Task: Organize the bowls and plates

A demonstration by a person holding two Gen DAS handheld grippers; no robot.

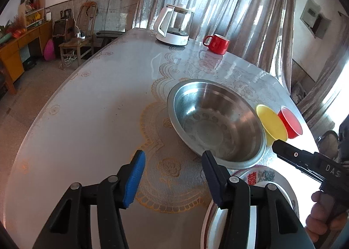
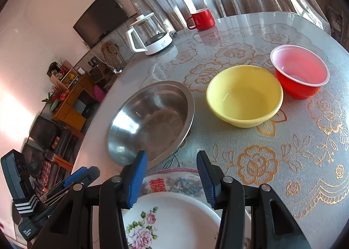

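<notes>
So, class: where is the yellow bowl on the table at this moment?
In the right wrist view the yellow bowl sits right of centre on the table, between the steel bowl and the red bowl.

Steel bowl (image 2: 150, 122): plain silver. Middle bowl (image 2: 244, 95): yellow. Far-right bowl (image 2: 300, 74): red, white rim. Near plates: upper plate (image 2: 174, 222) white with pink roses, lower plate (image 2: 174, 181) bearing a red character. Tablecloth (image 2: 294, 150): grey, gold floral pattern. Far mug (image 2: 201, 19): red. Kettle (image 2: 149, 35): white.
</notes>
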